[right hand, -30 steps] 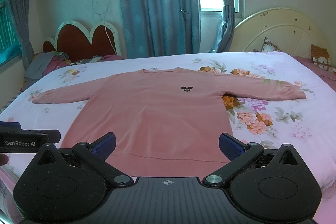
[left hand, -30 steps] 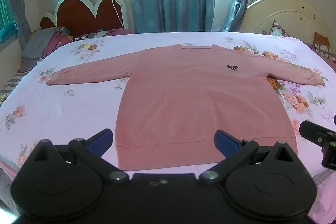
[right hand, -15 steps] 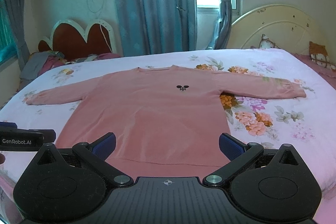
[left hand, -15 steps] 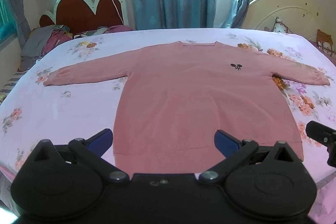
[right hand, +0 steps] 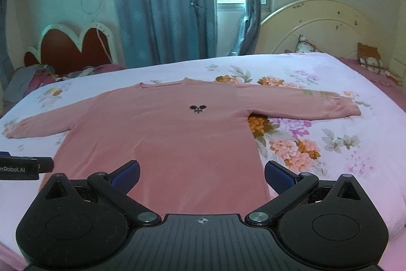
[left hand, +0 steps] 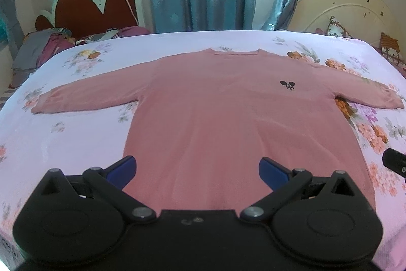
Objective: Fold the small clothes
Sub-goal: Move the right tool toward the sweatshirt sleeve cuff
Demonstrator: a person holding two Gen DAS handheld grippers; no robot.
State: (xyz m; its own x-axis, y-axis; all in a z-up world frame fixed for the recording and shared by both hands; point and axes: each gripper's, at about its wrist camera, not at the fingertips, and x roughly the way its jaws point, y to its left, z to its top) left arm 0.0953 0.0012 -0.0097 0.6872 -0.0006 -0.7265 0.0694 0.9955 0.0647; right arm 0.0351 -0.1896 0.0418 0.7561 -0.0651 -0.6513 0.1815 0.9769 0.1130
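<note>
Left wrist: left gripper (left hand: 197,170) spread wide over sweater (left hand: 228,123) hem, sweater flat on bed (left hand: 63,139), sleeves out. Right wrist: right gripper (right hand: 201,175) spread too, over hem's right part, bare sheet beyond.

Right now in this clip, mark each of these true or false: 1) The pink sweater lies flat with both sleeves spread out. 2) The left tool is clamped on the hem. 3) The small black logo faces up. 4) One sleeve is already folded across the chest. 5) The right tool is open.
1) True: the pink sweater lies flat on the bed, sleeves out to both sides.
2) False: the left tool is open and grips nothing.
3) True: the logo shows on the chest.
4) False: neither sleeve is folded; the right sleeve lies straight out.
5) True: the right tool is open, fingers wide apart.
</note>
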